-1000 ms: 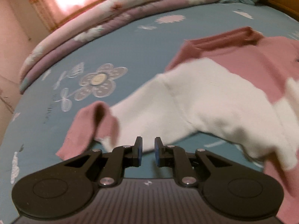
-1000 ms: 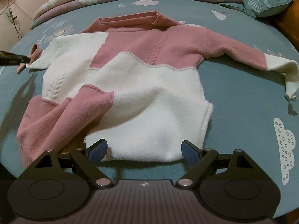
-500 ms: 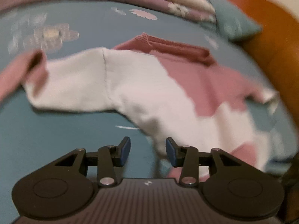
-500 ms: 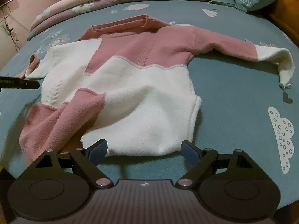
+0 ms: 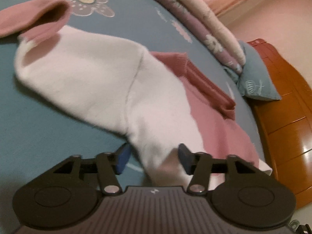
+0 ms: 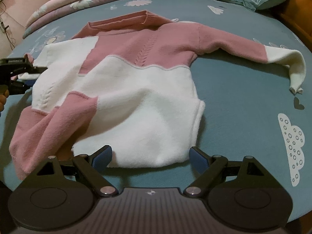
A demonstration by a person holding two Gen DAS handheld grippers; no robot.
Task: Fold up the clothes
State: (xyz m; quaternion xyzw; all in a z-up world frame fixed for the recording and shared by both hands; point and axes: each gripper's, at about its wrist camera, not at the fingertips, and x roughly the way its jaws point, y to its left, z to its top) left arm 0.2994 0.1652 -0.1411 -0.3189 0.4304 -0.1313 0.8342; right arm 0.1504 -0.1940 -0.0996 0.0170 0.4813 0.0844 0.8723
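sweater [image 6: 124, 89] flat on the bed [image 6: 243, 105], long axis collar-to-hem running straight away from right gripper [image 6: 150, 157]; hem just ahead of its jaws, spread wide, nothing between. left gripper [image 5: 152, 160] sits at the sweater's left side by the armpit, jaws have just been opening, white side edge [image 5: 156, 148] between the pads [image 5: 121, 158] but not pinched. white sleeve [image 5: 78, 74] runs away up-left from it, pink cuff [image 5: 37, 17] at the far end. left is nearer, so likely sleeve fold-in first
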